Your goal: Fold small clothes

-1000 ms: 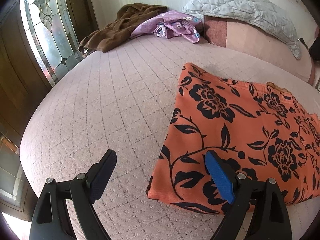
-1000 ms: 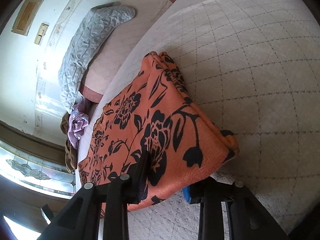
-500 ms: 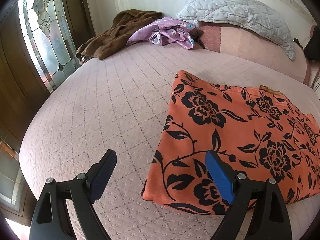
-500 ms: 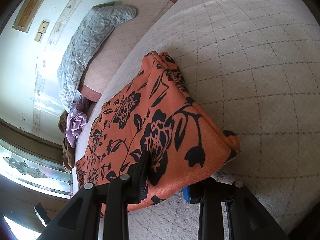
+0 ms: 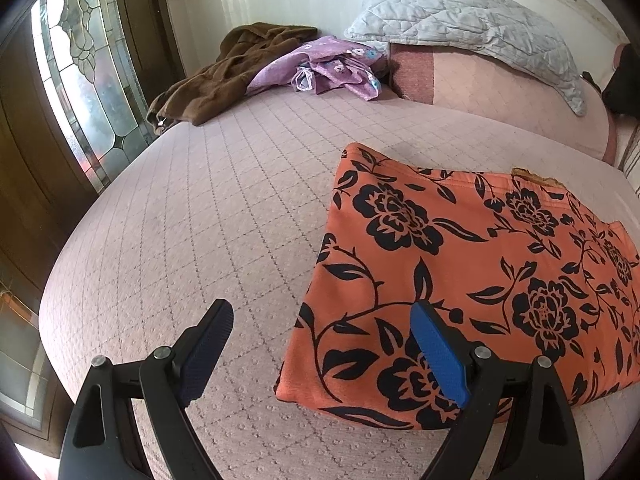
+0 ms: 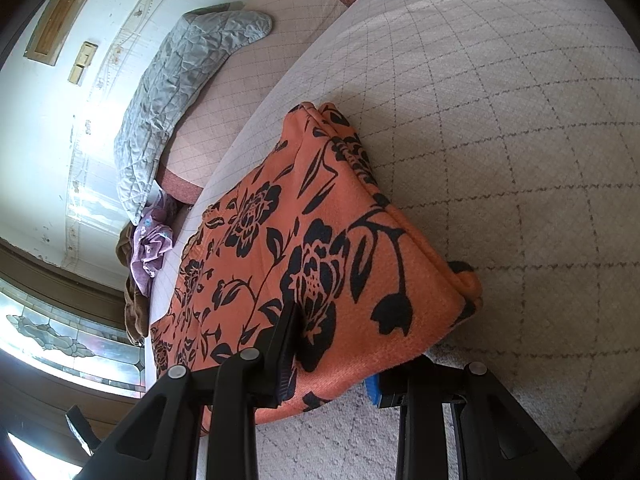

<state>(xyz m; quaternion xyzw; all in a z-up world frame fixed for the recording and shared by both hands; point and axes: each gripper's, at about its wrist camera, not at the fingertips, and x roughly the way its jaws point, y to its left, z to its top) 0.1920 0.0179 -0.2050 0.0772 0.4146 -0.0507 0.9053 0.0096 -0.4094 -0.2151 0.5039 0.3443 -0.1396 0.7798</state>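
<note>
An orange cloth with black flowers lies folded on the pale quilted bed. My left gripper hovers open above its near left corner; the blue pad is over the cloth, the dark pad over bare quilt, and nothing is between them. In the right wrist view the same cloth fills the middle. My right gripper is shut on its near edge, one finger on top and the blue-padded finger mostly hidden under the fabric.
A brown garment and a purple flowered one lie heaped at the far side of the bed. A grey quilted pillow rests on a pink bolster by the wall. A leaded-glass window borders the bed's left edge.
The left gripper has drifted slightly, so the cloth's near corner sits a little further left in its view. The right gripper stays clamped on the cloth's edge.
</note>
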